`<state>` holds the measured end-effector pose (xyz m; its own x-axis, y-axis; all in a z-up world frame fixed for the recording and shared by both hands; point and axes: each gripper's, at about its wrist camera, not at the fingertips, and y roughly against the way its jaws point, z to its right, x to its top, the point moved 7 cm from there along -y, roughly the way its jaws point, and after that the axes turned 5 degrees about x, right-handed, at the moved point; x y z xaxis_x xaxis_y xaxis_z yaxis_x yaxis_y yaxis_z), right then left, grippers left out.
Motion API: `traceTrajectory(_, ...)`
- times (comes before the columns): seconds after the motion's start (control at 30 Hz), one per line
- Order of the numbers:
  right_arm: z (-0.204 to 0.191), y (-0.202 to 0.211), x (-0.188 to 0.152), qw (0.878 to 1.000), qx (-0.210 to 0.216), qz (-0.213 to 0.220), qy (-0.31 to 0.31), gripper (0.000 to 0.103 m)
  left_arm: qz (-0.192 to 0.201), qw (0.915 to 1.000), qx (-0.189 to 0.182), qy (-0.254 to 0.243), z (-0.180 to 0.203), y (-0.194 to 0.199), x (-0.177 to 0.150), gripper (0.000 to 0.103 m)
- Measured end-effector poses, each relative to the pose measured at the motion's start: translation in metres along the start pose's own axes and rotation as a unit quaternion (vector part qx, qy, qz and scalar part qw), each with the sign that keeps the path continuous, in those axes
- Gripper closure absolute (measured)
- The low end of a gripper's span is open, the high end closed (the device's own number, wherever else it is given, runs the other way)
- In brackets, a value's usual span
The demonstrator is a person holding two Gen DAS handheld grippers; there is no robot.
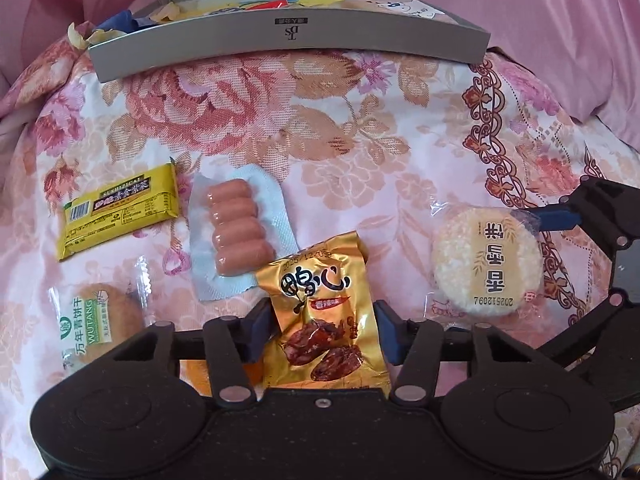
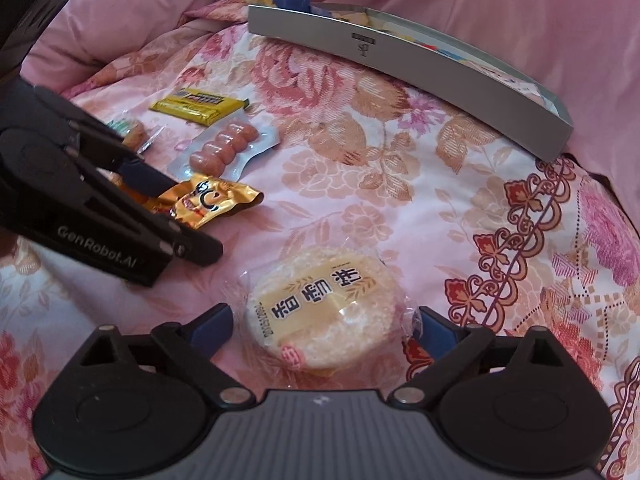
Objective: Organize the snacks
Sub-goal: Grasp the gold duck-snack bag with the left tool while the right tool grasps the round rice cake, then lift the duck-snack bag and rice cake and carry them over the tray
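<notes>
The left gripper (image 1: 324,328) was clamped on a gold packet (image 1: 320,320) — its blue pads (image 1: 262,330) pressed against both crinkled sides. The foil was shiny, printed with black characters, a date and a picture of dark brown meat pieces, and it lay on the flowered quilt (image 1: 340,128) with its top edge touching a sausage pack (image 1: 236,232).

The right gripper (image 2: 324,330) stood wide, released, its fingers (image 2: 212,326) on either side of a rice cracker (image 2: 324,312) without pressing it. The cracker was round, pale and grainy, sealed in clear wrap with a cream label band across it, resting flat on the quilt.

Further out lay four pink sausages in their blister, a yellow bar (image 1: 118,216) beside them, and a round biscuit (image 1: 100,320) in clear wrap with green print. At the far edge sat a grey box (image 1: 288,46) — open, with colourful wrappers inside.
</notes>
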<state>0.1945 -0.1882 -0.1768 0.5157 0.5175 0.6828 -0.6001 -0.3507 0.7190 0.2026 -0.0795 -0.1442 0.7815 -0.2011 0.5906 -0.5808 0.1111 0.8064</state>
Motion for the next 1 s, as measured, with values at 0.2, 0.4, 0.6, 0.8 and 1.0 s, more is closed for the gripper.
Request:
traceTrajectory(0.2, 0.004, -0.003, -0.002, 1.0, 0.008, 0.008, -0.021, 0.006, 0.003, 0.9999, 0.002, 0.013, -0.002, 0.004, -0.003, 0.053)
traceTrajectory(0.4, -0.002, -0.005, 0.0, 0.999, 0.006, 0.029, -0.037, 0.023, 0.008, 0.9997, 0.002, 0.025, -0.004, 0.007, -0.003, 0.056)
traceTrajectory(0.6, -0.012, -0.001, 0.003, 0.999, -0.019, 0.048, -0.006, 0.028, 0.016, 0.9996, 0.006, 0.023, -0.003, 0.009, -0.003, 0.059)
traceTrajectory(0.8, -0.014, 0.005, 0.008, 0.994, -0.067, 0.076, 0.039, 0.029, 0.034, 0.9992, 0.01, 0.019, -0.002, 0.013, -0.002, 0.059)
traceTrajectory(1.0, -0.007, 0.009, 0.012, 0.992, -0.078, 0.092, 0.03, 0.028, 0.088, 0.9957, 0.023, 0.018, -0.001, 0.026, 0.006, 0.059)
